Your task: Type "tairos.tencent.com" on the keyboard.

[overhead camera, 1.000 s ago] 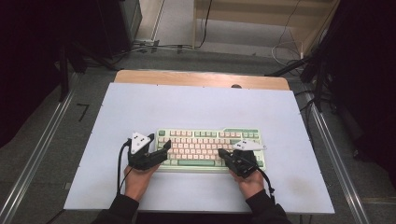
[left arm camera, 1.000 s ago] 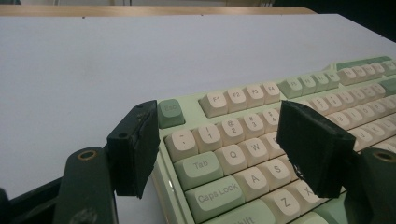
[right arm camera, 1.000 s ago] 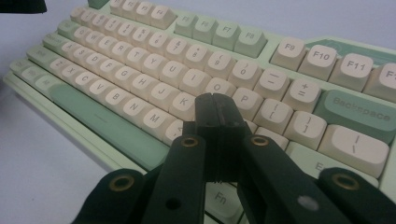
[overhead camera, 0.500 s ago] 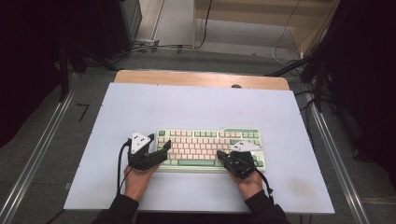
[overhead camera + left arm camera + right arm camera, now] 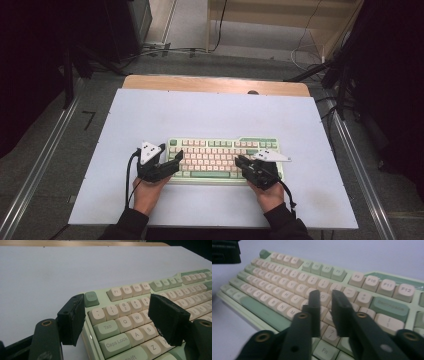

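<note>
Pale lavender table (image 5: 210,115), wooden far edge, grey floor, dark surroundings

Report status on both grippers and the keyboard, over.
Left gripper open, jaws astride keyboard left corner. Right gripper just been opening, narrow gap, nothing between jaws, over right-hand keys. Nothing in the way.

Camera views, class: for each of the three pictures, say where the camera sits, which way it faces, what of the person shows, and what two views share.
High view: above the person's side, facing forward and down on the white table; both forearms and hands show.
Left gripper view: rides the left tongs, facing the pale green and cream mechanical keyboard; its black jaws stand wide.
Right gripper view: rides the right tongs, over the keys; its narrow-gapped jaws have just been opening, nothing between them.
Shared: the keyboard's function-key row.
</note>
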A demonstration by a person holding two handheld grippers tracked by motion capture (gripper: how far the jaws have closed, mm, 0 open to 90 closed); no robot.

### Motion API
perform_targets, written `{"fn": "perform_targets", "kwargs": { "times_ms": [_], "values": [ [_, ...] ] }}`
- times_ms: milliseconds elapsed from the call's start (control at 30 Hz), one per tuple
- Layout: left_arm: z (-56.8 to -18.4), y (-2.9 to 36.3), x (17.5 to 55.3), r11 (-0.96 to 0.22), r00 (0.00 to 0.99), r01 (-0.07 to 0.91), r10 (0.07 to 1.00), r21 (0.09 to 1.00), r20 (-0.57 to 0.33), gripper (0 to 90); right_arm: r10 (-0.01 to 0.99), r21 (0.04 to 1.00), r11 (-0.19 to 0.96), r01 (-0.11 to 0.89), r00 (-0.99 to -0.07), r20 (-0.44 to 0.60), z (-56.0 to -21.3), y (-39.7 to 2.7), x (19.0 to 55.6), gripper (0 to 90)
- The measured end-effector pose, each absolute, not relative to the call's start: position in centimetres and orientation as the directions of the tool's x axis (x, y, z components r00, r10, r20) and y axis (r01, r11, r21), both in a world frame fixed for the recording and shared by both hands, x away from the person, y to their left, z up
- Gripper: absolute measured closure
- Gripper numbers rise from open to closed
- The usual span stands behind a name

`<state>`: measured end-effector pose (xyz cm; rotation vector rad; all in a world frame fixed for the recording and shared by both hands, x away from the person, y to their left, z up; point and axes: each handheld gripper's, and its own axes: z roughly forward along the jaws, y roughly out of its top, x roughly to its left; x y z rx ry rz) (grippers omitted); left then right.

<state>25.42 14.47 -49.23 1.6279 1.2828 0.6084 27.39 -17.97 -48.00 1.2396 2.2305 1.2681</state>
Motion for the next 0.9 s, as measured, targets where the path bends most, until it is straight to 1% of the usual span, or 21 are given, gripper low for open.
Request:
{"fn": "perform_targets", "kwargs": {
  "times_ms": [67,100,267,400,767,833,900],
  "values": [
    [-49.2,14.4,25.4,-0.007,0.33,0.46,0.93,0.888,-0.163,30.1,0.801,0.814,0.222,0.536,-0.577,0.162,-47.8,-18.4,27.6,51.3],
    [-49.2,14.4,25.4,-0.011,0.332,0.461,0.929,0.887,-0.161,30.1,0.805,0.816,0.216,0.537,-0.57,0.162,-47.7,-18.5,27.7,44.5],
    [-49.3,14.4,25.4,-0.014,0.332,0.464,0.93,0.886,-0.16,30.1,0.823,0.816,0.18,0.549,-0.538,0.18,-47.7,-19.2,28.2,26.1],
    [-49.3,14.4,25.5,-0.013,0.332,0.465,0.929,0.885,-0.161,30.1,0.833,0.818,0.153,0.554,-0.518,0.195,-47.8,-19.7,28.5,23.5],
    [-49.3,14.4,25.6,-0.007,0.333,0.469,0.928,0.883,-0.17,30.2,0.834,0.819,0.148,0.554,-0.515,0.198,-47.7,-19.7,28.4,23.1],
    [-49.3,14.3,25.6,0.002,0.332,0.465,0.927,0.885,-0.176,32.9,0.836,0.819,0.147,0.554,-0.513,0.197,-47.7,-19.7,28.4,23.1],
    [-49.1,14.1,25.7,0.009,0.335,0.457,0.925,0.889,-0.181,41.4,0.837,0.819,0.147,0.554,-0.512,0.196,-47.7,-19.7,28.4,23.2]
  ]
}}
